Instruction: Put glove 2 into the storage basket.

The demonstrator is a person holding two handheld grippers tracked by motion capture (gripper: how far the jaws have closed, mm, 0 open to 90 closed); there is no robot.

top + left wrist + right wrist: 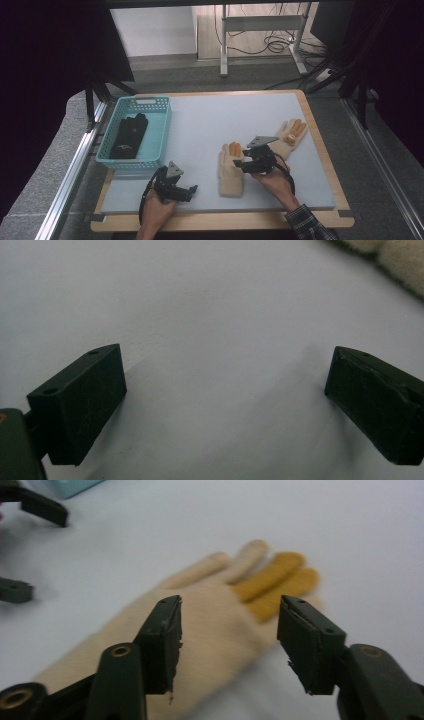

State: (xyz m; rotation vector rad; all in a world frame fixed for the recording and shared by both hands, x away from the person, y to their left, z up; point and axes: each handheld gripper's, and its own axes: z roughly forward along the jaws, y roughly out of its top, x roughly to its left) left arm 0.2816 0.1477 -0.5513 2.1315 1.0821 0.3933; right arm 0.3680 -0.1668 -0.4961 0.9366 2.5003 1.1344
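Smooth grey mat (210, 120), fuzzy cream knit glove (210, 630) — orange-tipped, beneath parted right gripper (230, 640)

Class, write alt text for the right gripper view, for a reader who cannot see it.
The right tool hovers with its two black jaws open above a cream glove lying flat on the pale mat; two of the glove's fingers are mustard yellow. At the upper left are the jaws of the left tool and a corner of a teal basket.

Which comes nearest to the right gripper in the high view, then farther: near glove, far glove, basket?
1. Near glove, just left of the right gripper.
2. Far glove, behind it to the right.
3. Basket, far left, holding dark gloves.
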